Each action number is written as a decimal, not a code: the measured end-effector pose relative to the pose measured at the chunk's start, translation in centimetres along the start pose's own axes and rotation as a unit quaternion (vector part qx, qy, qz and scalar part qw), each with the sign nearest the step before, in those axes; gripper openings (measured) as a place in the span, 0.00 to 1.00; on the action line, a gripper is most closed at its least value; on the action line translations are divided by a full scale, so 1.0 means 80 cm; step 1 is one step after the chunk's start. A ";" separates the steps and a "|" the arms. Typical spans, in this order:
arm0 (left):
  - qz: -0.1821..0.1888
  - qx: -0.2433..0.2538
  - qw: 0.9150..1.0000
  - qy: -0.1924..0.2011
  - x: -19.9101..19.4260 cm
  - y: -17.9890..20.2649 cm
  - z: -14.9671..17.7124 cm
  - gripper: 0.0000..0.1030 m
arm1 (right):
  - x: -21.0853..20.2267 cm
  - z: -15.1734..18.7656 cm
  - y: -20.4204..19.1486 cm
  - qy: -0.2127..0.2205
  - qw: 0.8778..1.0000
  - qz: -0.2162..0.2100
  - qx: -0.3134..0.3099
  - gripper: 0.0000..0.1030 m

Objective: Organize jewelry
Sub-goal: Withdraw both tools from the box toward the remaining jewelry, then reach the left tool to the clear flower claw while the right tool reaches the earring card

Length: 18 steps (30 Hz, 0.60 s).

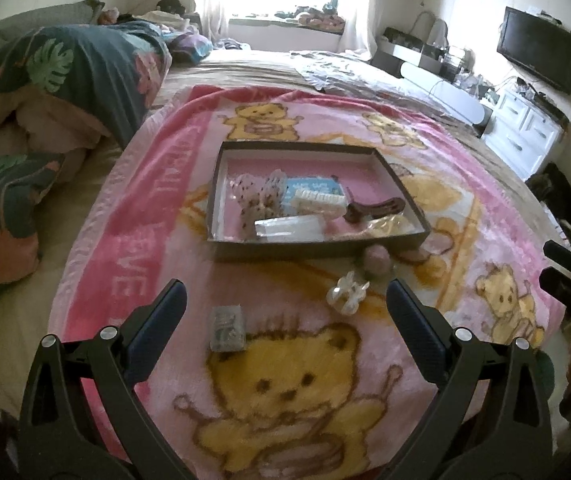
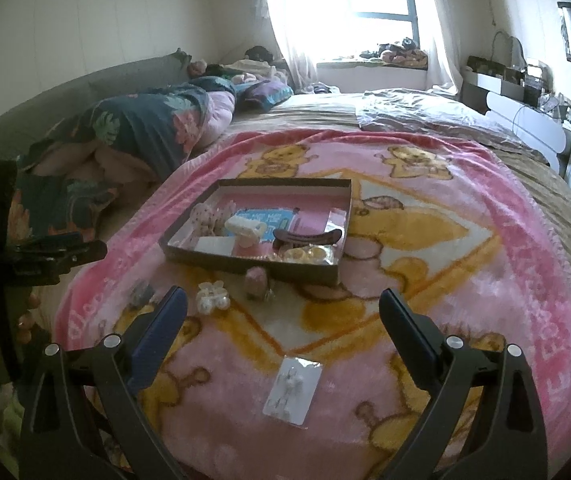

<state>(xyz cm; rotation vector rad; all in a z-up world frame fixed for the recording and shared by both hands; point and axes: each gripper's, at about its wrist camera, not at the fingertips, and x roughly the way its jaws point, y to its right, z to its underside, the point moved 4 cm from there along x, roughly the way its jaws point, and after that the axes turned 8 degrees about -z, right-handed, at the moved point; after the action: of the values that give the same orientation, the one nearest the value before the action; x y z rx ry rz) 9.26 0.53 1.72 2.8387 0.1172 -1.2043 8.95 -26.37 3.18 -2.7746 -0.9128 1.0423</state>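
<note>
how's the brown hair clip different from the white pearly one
The brown hair clip lies inside the cardboard tray; the white pearly clip sits outside it on the pink blanket. The brown one is long, slim and dark; the white one is short, rounded and pale. Both are hair claws, and neither is gripped.

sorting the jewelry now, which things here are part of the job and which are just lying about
Part of the job:
box
white hair clip
earring card
small packet
pink pouch

Just lying about:
quilt
television
dresser
</note>
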 end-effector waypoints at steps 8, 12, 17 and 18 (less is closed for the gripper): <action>-0.007 0.007 1.000 -0.020 0.011 -0.002 0.026 0.91 | 0.012 0.023 -0.004 -0.021 1.000 -0.003 0.000 0.93; -0.006 0.025 0.999 -0.028 0.020 0.011 0.038 0.91 | 0.019 0.037 -0.005 -0.036 0.999 -0.004 0.002 0.93; 0.001 0.047 0.998 -0.039 0.037 0.034 0.047 0.91 | 0.030 0.060 -0.006 -0.057 0.998 0.005 -0.005 0.93; 0.003 0.055 0.998 -0.041 0.042 0.041 0.049 0.91 | 0.032 0.064 -0.005 -0.061 0.998 0.008 -0.006 0.93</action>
<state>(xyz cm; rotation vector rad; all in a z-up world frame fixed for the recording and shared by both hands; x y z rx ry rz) 9.08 -2.87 -3.35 2.8730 0.0405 -1.3652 7.12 -25.46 -2.23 -2.7578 -0.9146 1.2254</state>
